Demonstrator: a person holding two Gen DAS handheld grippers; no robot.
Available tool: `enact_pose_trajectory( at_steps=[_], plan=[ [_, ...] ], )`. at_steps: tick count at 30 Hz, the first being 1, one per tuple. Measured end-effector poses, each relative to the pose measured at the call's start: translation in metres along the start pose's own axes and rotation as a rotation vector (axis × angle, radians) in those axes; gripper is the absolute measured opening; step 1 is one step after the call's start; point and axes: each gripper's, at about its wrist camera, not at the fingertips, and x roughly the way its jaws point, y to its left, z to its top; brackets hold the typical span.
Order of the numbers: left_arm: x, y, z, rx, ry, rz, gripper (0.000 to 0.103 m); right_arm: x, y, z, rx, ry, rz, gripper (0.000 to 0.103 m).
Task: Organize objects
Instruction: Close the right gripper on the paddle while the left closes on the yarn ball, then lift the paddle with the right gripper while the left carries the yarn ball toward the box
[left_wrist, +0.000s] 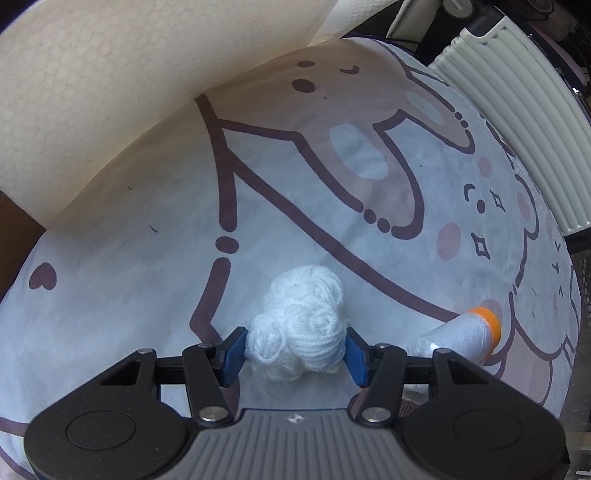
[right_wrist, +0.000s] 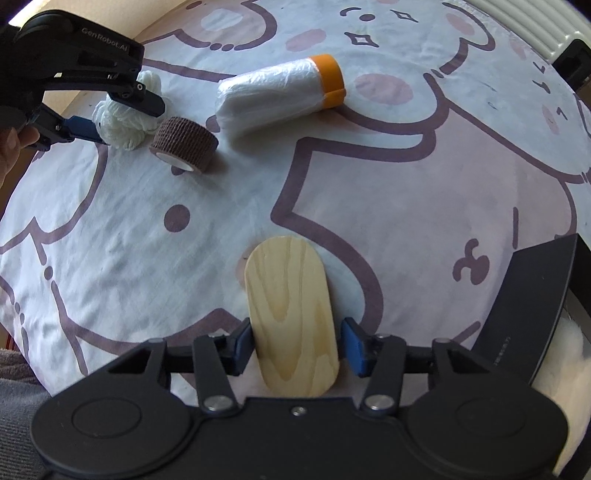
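My left gripper (left_wrist: 295, 345) is shut on a bundle of white yarn (left_wrist: 308, 321), its blue pads pressing both sides; it also shows in the right wrist view (right_wrist: 123, 110) around the yarn (right_wrist: 122, 122) at the far left. My right gripper (right_wrist: 295, 341) has its jaws around a flat oval wooden board (right_wrist: 291, 317); the left pad touches it, the right pad stands a little apart. A brown bandage roll (right_wrist: 183, 144) lies beside the yarn. A white plastic roll with an orange cap (right_wrist: 280, 92) lies behind it, also in the left wrist view (left_wrist: 458, 332).
Everything lies on a white cloth with brown cartoon drawings (right_wrist: 369, 184). A large cream paper roll (left_wrist: 92, 92) stands at the left. A ribbed white radiator (left_wrist: 517, 110) is at the right edge. A dark flat panel (right_wrist: 532, 295) sits at the right.
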Motion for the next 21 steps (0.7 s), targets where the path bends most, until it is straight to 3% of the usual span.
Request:
enact_pose_trajectory(
  at_steps=[4, 10, 21],
  plan=[
    [-0.002, 0.000, 0.001, -0.009, -0.007, -0.007, 0.044, -0.001, 0.002, -0.001, -0.015, 0.011, 0.002, 0.047],
    [-0.010, -0.001, 0.001, 0.007, -0.027, -0.024, 0.040, -0.007, -0.003, -0.002, 0.019, -0.004, 0.003, 0.046],
    [-0.054, -0.025, -0.005, 0.179, -0.145, -0.011, 0.040, -0.039, -0.022, 0.001, 0.152, -0.104, -0.036, 0.045]
  ],
)
